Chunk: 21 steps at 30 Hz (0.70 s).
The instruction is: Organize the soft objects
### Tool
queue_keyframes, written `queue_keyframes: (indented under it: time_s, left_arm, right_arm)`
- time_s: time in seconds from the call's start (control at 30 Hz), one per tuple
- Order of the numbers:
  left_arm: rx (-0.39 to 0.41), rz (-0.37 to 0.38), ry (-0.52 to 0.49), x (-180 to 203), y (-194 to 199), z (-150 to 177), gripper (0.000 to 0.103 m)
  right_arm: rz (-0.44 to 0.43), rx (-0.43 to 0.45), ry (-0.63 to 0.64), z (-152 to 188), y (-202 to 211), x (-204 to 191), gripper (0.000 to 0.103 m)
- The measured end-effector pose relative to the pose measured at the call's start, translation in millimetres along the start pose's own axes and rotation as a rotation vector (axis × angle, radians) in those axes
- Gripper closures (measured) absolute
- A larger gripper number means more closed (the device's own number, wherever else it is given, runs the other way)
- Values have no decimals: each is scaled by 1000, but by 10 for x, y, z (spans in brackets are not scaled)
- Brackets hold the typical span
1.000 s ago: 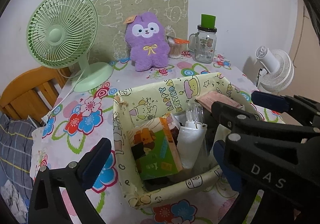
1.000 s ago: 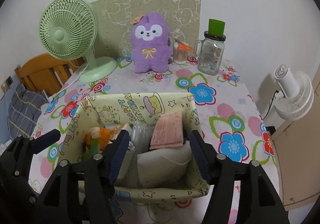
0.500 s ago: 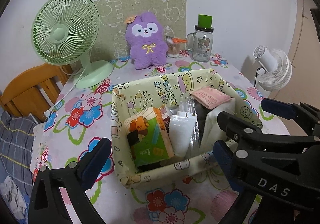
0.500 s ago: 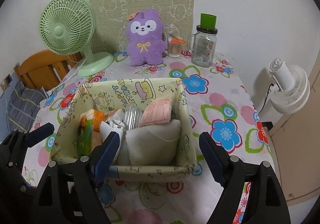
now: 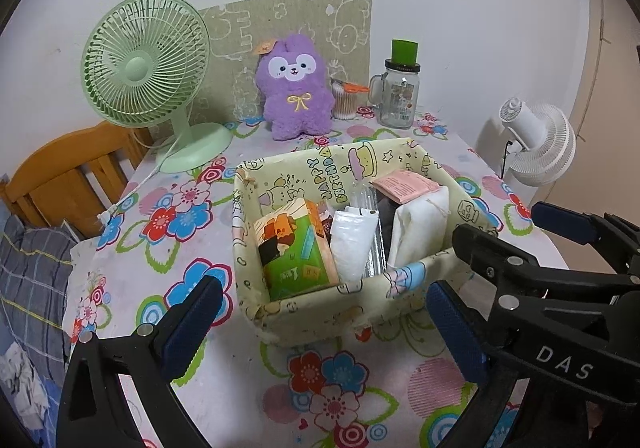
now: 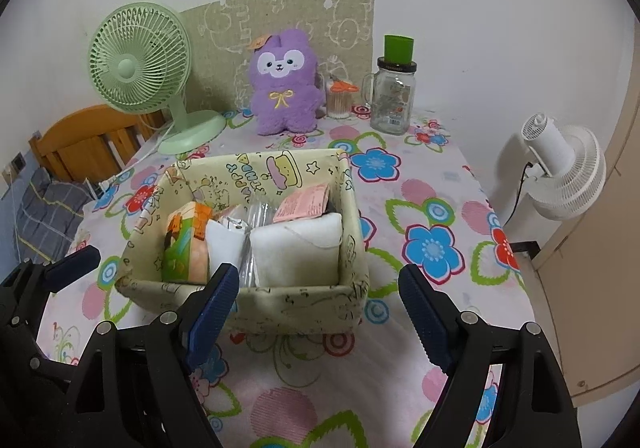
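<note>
Both my tongs hung wide apart and held nothing: my left gripper [image 5: 320, 324] and my right gripper [image 6: 320, 296] sat just short of the near wall of the pale yellow cartoon-print fabric basket [image 6: 296, 308], touching nothing. From the right wrist view the basket lay dead ahead at twelve o'clock on the flower-patterned tablecloth [image 6: 432, 248].

Inside it, standing on edge and packed side by side, were an orange-and-green printed tissue pack [image 6: 180, 244] at the nine o'clock end, a white plastic-wrapped soft pack [image 6: 224, 244] next to it, a clear crinkled plastic sleeve [image 6: 256, 216], a plump white cushion-like pack [image 6: 296, 248] at the three o'clock end, and a pink printed flat packet [image 6: 304, 202] tucked behind it. I judged the filing step as good as done: everything soft near the basket was already in it.

Beyond, at twelve o'clock against the wall, sat the fluffy purple plush rabbit with a yellow bow [image 6: 284, 84], upright and well apart from the basket. That looked like the one soft thing left out. If it belonged in the basket, my next move called for a long reach over the basket, a wide bite round its belly, and care to miss the green desk fan [image 6: 140, 64] and the glass mug jar with a green lid [image 6: 394, 88] on either side.
</note>
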<state>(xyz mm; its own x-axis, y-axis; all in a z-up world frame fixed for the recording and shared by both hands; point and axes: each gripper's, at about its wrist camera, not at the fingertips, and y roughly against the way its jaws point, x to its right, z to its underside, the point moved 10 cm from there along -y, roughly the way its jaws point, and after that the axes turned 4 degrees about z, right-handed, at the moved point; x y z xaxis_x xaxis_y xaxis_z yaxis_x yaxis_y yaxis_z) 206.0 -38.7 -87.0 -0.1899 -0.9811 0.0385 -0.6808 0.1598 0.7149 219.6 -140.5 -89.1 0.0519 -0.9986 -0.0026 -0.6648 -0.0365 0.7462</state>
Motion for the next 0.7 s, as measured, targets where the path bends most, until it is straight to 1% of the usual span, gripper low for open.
queue_keyframes:
  time_s: [0.33,0.7]
  left_arm:
    - [25,-1,9,-21,192,69,0]
    - [45,-20,30,-103,403,142,0]
  right_arm:
    - [10,32,-13,78,232,46,19]
    - [12,58,-26,141,420,74,19]
